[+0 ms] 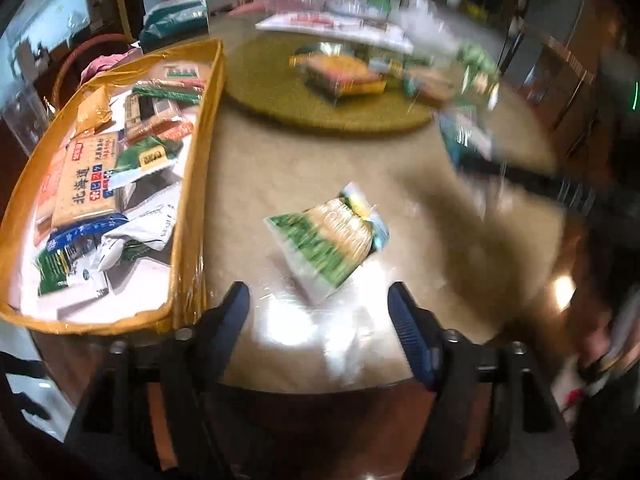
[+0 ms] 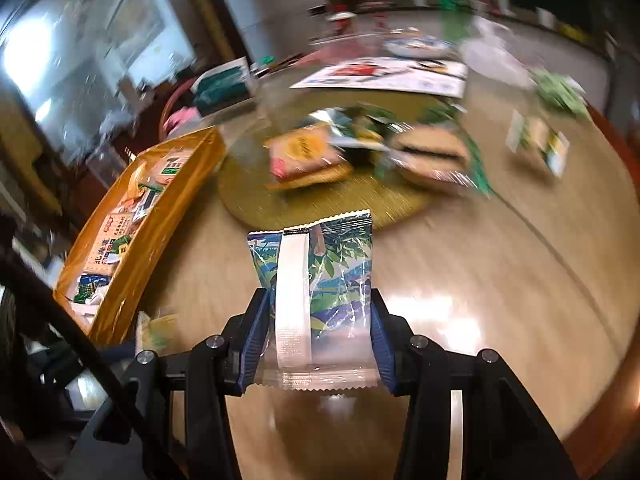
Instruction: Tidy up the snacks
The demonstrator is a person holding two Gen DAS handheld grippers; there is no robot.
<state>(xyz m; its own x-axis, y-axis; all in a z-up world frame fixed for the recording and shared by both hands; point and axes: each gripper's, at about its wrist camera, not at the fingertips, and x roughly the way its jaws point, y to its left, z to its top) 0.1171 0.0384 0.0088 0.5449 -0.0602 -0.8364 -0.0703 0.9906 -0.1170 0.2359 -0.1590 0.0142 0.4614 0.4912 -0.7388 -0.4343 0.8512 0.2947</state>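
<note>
My left gripper point(image 1: 318, 296) is open and empty, just short of a green and cream snack packet point(image 1: 328, 242) lying on the table. A yellow-rimmed organizer box point(image 1: 192, 200) with several snack packets stands to its left; it also shows in the right wrist view point(image 2: 132, 264). My right gripper point(image 2: 320, 304) is shut on a blue-green leaf-print snack packet point(image 2: 320, 276) and holds it above the table. The right gripper with its packet shows blurred at the right of the left wrist view point(image 1: 472, 140).
A round olive mat point(image 2: 320, 204) in the table's middle carries several snack packets point(image 2: 308, 152). Another small packet point(image 2: 538, 146) lies at the far right. Papers, bottles and bags crowd the far side. The table's rim point(image 2: 616, 380) curves along the right.
</note>
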